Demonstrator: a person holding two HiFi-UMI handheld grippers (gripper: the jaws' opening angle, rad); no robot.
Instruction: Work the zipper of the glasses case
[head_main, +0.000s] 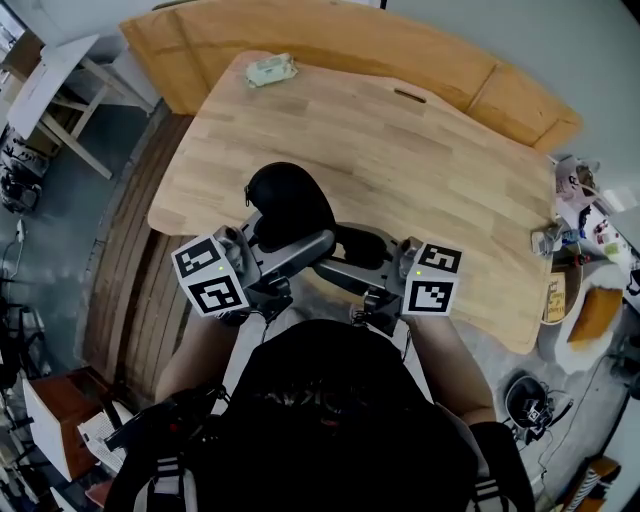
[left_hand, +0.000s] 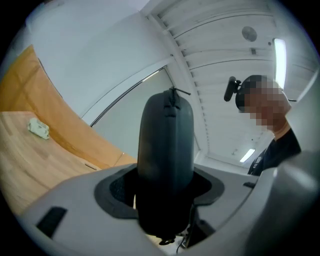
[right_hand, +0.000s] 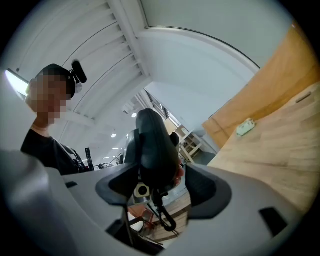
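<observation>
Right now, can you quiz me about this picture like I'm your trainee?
1. Which gripper's fingers clamp the glasses case: A left, B right, C neither?
2. True or false: a pale packet lies on the wooden table, far from the case.
3. Fill in: the case's colour is ____.
Key: 1 A, the left gripper clamps it; the right gripper stands open around it. 2 True. 3 Black.

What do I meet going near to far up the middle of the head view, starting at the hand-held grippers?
left hand-held gripper and right hand-held gripper, side by side → black glasses case → wooden table, bare stretch → pale packet at the far edge → darker wooden surface beyond
</observation>
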